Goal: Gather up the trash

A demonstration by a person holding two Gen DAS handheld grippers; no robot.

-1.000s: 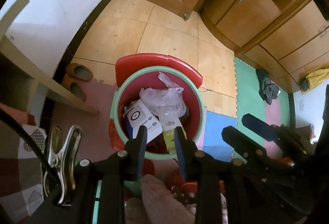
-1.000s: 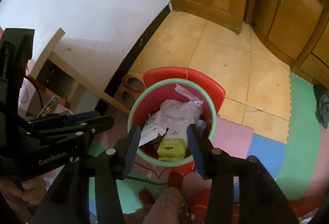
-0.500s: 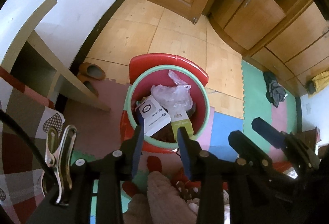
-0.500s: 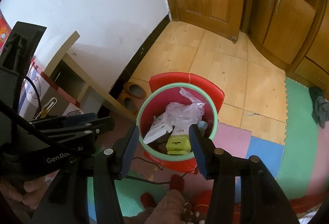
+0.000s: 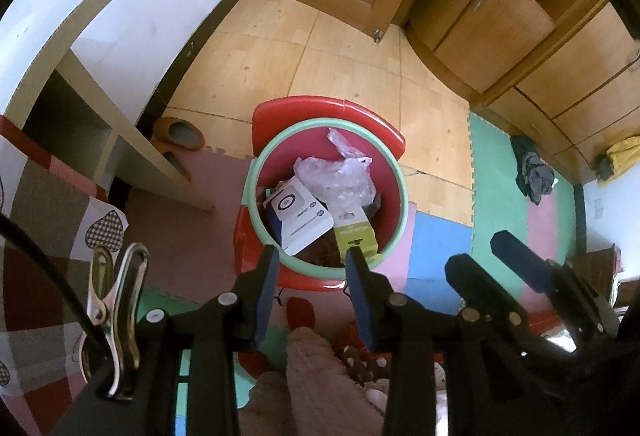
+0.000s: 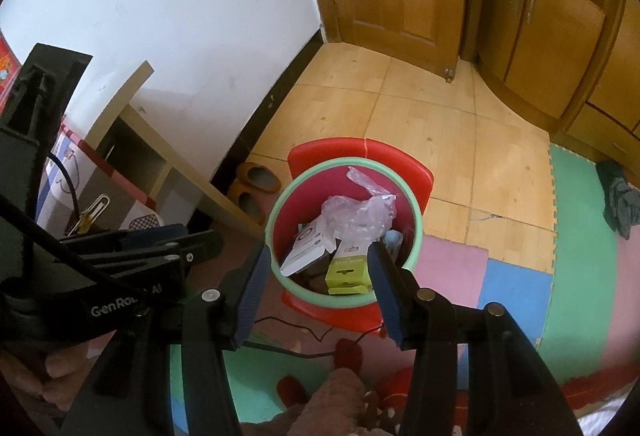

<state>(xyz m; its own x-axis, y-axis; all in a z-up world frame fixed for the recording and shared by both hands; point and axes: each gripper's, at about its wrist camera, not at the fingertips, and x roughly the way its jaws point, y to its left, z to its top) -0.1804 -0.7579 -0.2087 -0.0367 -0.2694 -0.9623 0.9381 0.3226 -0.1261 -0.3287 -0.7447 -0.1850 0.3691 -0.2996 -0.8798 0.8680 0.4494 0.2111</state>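
Left gripper (image 5: 311, 268) and right gripper (image 6: 316, 268) both hang released and empty above the red bin (image 5: 256, 172). Collected trash, white box (image 5: 298, 212) to green pack (image 5: 357, 234), sits piled near the rim; further additions risk spilling onto the floor.

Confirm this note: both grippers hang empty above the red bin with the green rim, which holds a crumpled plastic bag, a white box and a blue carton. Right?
One slip: the carton is yellow-green, not blue, as the right wrist view shows. The rest stands: left gripper and right gripper empty above the bin, holding plastic bag and white box.
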